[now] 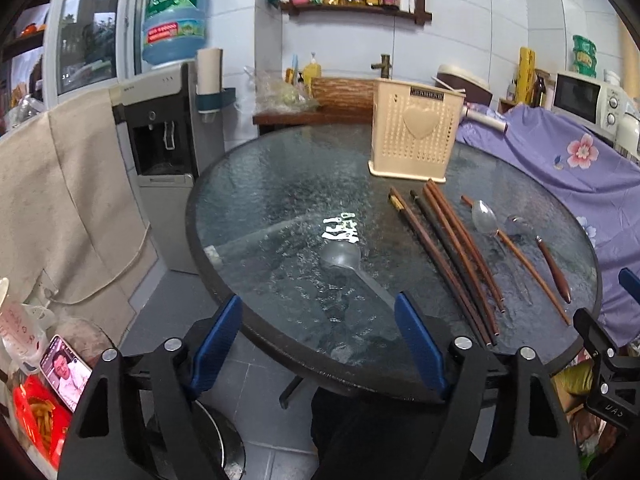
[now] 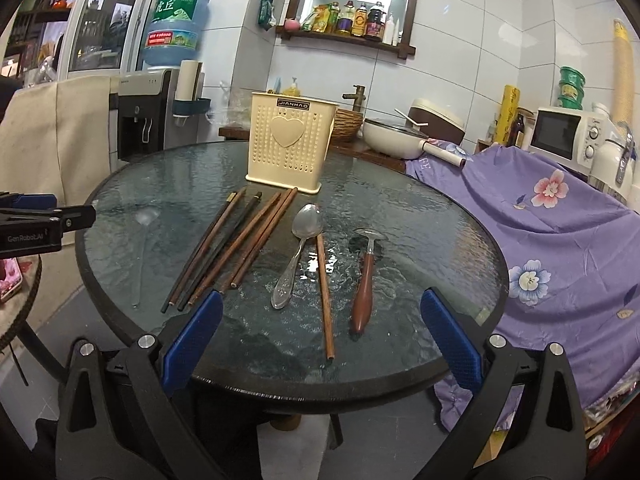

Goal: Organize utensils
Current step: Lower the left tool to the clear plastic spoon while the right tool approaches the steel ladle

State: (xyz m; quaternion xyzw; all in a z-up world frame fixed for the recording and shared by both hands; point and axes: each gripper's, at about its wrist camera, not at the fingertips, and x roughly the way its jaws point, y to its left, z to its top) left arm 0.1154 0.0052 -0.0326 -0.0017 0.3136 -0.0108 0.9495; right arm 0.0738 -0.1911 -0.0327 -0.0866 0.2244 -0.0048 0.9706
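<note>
Round glass table (image 2: pixel 420 208) filling the middle of both views, dark-rimmed, with a purple floral cloth (image 2: pixel 560 232) draped beside it at 3 o'clock. Cream perforated utensil holder (image 2: pixel 289 148) standing upright at the far side of the glass, toward 12 o'clock, heart badge facing the cameras, nothing visible inside it. Just in front of the holder, toward 6 o'clock, a bundle of dark and reddish chopsticks (image 2: pixel 228 248) lying side by side on the glass, tips fanned toward 7 o'clock. At 3 o'clock of that bundle, a metal spoon (image 2: pixel 298 252), bowl pointing to 12, touching or just beside a single wooden chopstick (image 2: pixel 325 296). Further toward 3 o'clock, a wooden-handled tool (image 2: pixel 363 292) with a metal head, apart from the rest. At 9 o'clock of the bundle, a clear plastic spoon (image 2: pixel 142 248), faint against the glass.

Left gripper (image 1: pixel 318 346) spread apart over the near rim, blue pads clear of everything, the clear spoon's handle running up between them untouched. Right gripper (image 2: pixel 320 346) likewise wide, empty, hovering at the 6 o'clock edge with the wooden chopstick's end between its fingers (image 2: pixel 196 340) but not pinched.
</note>
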